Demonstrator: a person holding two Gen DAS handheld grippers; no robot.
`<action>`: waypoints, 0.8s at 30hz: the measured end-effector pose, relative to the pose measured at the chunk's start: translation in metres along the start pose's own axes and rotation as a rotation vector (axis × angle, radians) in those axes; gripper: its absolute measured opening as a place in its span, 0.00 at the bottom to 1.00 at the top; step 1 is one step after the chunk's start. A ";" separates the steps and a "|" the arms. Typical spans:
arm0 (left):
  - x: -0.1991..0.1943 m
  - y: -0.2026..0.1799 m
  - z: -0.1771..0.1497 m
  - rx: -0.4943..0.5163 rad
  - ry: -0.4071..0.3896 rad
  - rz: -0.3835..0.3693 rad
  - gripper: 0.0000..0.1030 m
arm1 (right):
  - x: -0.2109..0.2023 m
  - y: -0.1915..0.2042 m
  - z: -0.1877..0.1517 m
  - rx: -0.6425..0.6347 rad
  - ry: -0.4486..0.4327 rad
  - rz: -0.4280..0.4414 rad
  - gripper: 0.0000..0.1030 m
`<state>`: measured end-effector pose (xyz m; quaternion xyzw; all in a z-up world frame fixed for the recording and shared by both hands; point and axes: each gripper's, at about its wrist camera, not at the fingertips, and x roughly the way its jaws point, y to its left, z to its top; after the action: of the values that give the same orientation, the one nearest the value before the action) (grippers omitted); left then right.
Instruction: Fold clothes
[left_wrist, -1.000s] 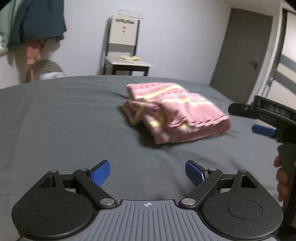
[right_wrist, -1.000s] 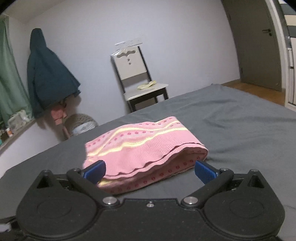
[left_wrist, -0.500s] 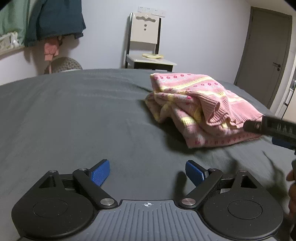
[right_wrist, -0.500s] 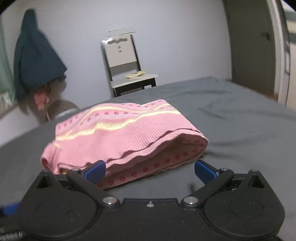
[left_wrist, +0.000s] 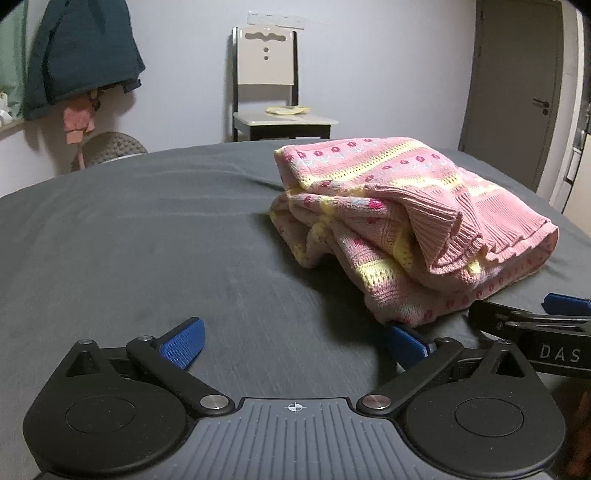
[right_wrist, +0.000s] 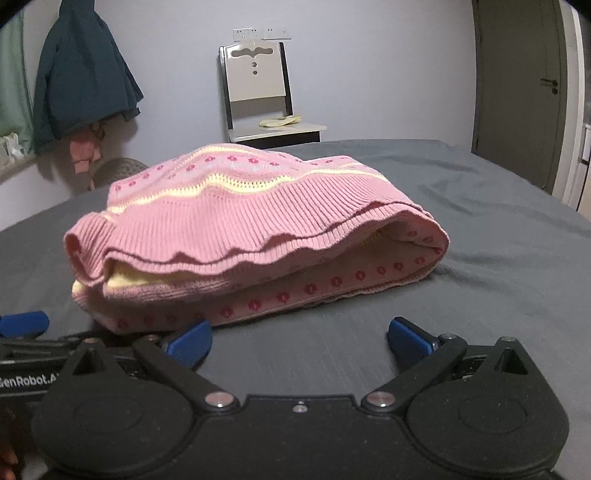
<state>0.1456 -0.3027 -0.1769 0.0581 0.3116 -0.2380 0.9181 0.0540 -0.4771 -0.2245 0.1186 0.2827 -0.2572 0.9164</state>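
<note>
Sweater (right_wrist: 255, 236) just beyond open jaws

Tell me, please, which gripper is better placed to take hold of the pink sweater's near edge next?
Right, probably. The right gripper faces the pink sweater squarely, its open jaws framing the ribbed hem. The left gripper, also open, points mostly at bare bedsheet, only its right pad near a corner.

1 pink sweater (left_wrist: 413, 218), 1 chair (left_wrist: 271, 85), 1 door (left_wrist: 517, 92), 2 tongs (left_wrist: 295, 341).

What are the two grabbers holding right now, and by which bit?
Nothing. The left gripper, whose jaws have just been opening, and the right gripper both stand open just short of the pink sweater, which lies loose on the bed.
</note>
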 end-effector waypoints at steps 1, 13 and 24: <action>0.000 0.001 0.000 0.001 -0.001 -0.006 1.00 | -0.001 0.000 0.000 0.002 0.000 -0.004 1.00; 0.003 0.006 0.004 0.023 -0.008 -0.016 1.00 | 0.001 0.004 -0.004 -0.040 0.016 -0.035 1.00; 0.002 0.006 0.004 0.022 -0.006 -0.020 1.00 | 0.002 0.003 -0.001 -0.035 0.021 -0.030 1.00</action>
<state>0.1516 -0.2991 -0.1752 0.0645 0.3069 -0.2507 0.9159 0.0566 -0.4756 -0.2262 0.1009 0.2987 -0.2646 0.9114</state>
